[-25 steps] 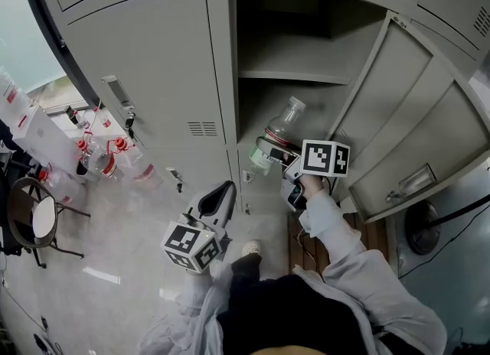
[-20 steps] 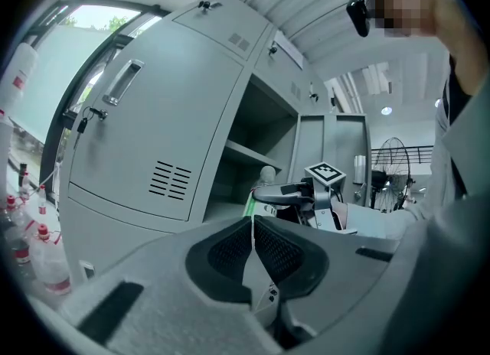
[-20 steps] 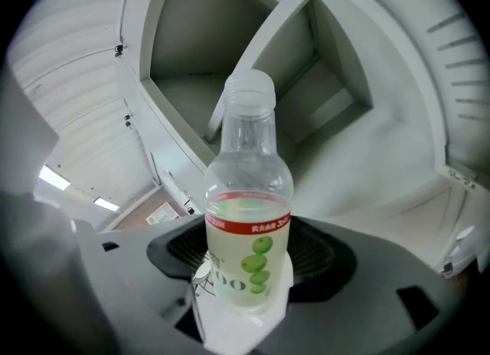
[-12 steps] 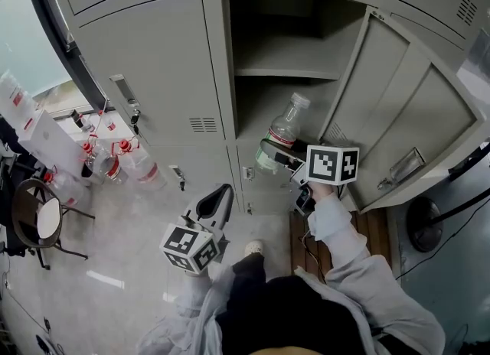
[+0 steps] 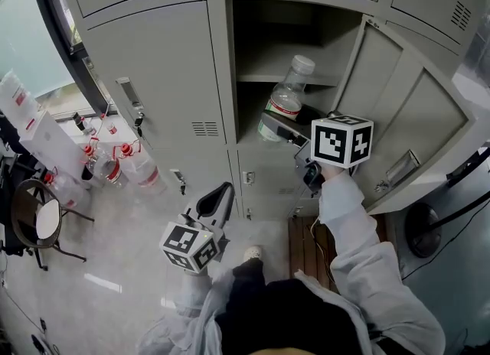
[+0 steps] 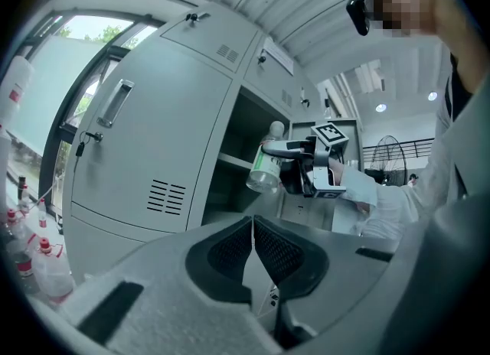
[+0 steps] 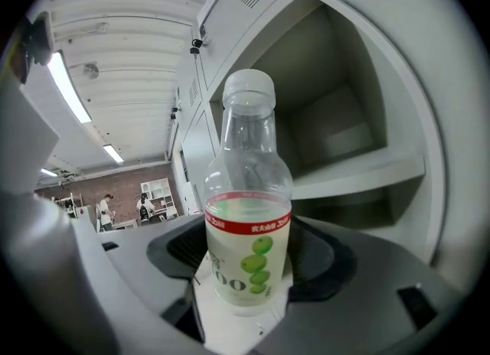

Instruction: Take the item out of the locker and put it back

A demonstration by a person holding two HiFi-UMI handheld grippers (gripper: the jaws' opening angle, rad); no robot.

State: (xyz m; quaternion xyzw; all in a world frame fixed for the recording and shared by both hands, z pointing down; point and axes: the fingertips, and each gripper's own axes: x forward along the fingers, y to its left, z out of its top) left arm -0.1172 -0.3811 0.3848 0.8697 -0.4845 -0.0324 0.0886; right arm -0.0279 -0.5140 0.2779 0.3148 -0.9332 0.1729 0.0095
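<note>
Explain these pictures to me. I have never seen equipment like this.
There is no robot: a person holds a hand tool with two fingers in each hand. One picture comes from a camera on the person's head, looking down; the other two cameras ride on the tools. The right gripper clamps a clear bottle with green fruit on its label, in front of the open locker. The left gripper is shut and empty, held low before a closed door. Spare bottles sit on the floor.

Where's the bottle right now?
Head view, right of centre: the bottle is clamped in the right claw, in front of the open locker by its shelf.
</note>
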